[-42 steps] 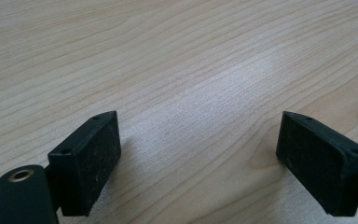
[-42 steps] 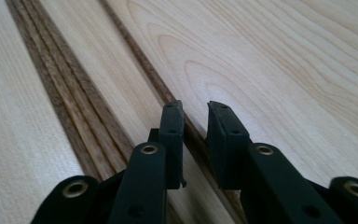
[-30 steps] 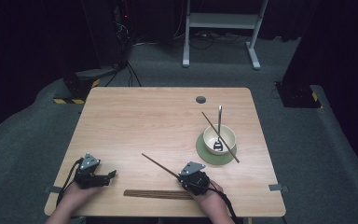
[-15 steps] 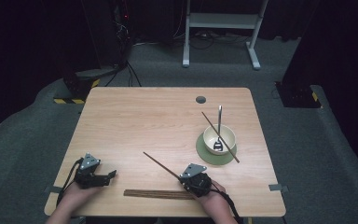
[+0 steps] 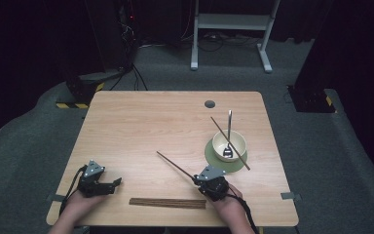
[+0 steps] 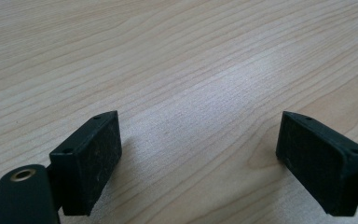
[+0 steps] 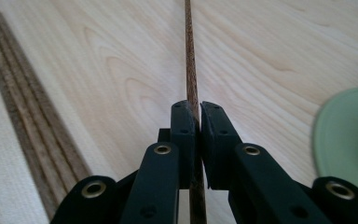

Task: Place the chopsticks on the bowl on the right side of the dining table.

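Dark wood is showing between the right gripper's [image 5: 198, 179] jaws, which are pinching one chopstick [image 5: 175, 165] shut, its free end pointing toward the upper left, low in the middle of the frame. Toward the lower left, the left gripper [image 5: 117, 183] is resting on the table [image 5: 146, 122], jaws gaping wide and gripping nothing. More chopsticks [image 5: 167, 203] are lying bundled near the bottom edge.

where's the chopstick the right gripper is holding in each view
High view: the held chopstick slants up and left from the right gripper, low centre of the table.
Right gripper view: it runs straight up the middle, clamped between the shut jaws.
Left gripper view: bare tabletop between open jaws, no chopstick here.
Shared landmark: the bundle of chopsticks, below the gripper in the high view, far left in the right gripper view.
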{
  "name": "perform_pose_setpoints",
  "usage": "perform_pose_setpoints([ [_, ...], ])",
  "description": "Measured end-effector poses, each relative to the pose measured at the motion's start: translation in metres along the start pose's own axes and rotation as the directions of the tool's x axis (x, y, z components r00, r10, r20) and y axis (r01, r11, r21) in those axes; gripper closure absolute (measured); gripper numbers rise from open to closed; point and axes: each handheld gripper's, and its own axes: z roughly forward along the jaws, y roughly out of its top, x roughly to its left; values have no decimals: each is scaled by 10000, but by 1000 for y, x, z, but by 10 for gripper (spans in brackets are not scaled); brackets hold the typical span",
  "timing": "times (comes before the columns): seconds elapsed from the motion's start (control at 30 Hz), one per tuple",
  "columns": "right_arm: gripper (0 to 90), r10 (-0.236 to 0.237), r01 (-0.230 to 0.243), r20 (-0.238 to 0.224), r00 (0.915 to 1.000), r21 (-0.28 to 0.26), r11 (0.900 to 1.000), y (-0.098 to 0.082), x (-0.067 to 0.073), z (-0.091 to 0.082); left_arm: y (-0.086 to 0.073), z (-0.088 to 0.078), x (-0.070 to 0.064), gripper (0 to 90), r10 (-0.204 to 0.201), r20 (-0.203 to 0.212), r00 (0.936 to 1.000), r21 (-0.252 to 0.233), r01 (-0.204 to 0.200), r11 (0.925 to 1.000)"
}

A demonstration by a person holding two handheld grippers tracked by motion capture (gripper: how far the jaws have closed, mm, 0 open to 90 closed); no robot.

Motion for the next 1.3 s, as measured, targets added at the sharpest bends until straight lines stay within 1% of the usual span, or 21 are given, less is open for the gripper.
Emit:
perform_pose_setpoints([
  [0.3, 839, 496, -460, 621, 9968, -587, 9972, -2, -20, -19, 0, 0, 0, 141, -12, 25, 10000, -6, 12, 10000],
  [0.47, 839, 878, -796, 946, 9916, -867, 9931, -4, -31, -30, 0, 0, 0, 141, -10, 23, 10000, -3, 10, 10000],
  [0.6, 839, 1054, -928, 1217, 9870, -1047, 9902, -5, -38, -39, 0, 0, 0, 141, 2, 27, 10000, -9, -2, 10000],
  [0.7, 839, 1363, -1192, 1424, 9804, -1223, 9853, -7, -44, -47, 0, 0, 0, 141, 17, 41, 10000, -5, -17, 10000],
  [0.77, 839, 1487, -1286, 1587, 9761, -1305, 9831, -8, -48, -51, 0, 0, 0, 141, 17, 43, 10000, -10, -17, 10000],
  [0.87, 839, 1804, -1556, 1802, 9669, -1434, 9773, -11, -54, -56, 0, 0, 0, 142, 14, 43, 10000, -7, -14, 10000],
  [0.93, 839, 1925, -1645, 1942, 9619, -1514, 9747, -13, -57, -60, 0, 0, 0, 141, 14, 42, 10000, -7, -14, 10000],
  [1.0, 839, 1996, -1701, 2081, 9575, -1512, 9738, -14, -60, -61, 0, 0, 0, 141, 18, 45, 10000, -12, -18, 10000],
  [1.07, 839, 2171, -1861, 2151, 9521, -1556, 9701, -16, -63, -63, 0, 0, 0, 142, 17, 48, 10000, -6, -17, 10000],
  [1.13, 840, 2371, -2042, 2257, 9449, -1597, 9658, -17, -66, -64, 0, 0, 0, 141, 16, 45, 10000, -10, -16, 10000],
  [1.2, 839, 2439, -2104, 2348, 9409, -1587, 9646, -16, -69, -64, 0, 0, 0, 141, 12, 41, 10000, -6, -12, 10000],
  [1.23, 839, 2439, -2104, 2348, 9409, -1587, 9646, -16, -69, -64, 0, 0, 0, 142, 12, 41, 10000, -6, -12, 10000],
  [1.27, 839, 2493, -2155, 2460, 9367, -1562, 9639, -15, -72, -63, 0, 0, 0, 142, 4, 30, 10000, -8, -4, 10000],
  [1.3, 839, 2576, -2243, 2450, 9347, -1559, 9620, -15, -73, -62, 0, 0, 0, 142, 1, 25, 10000, -7, -1, 10000],
])
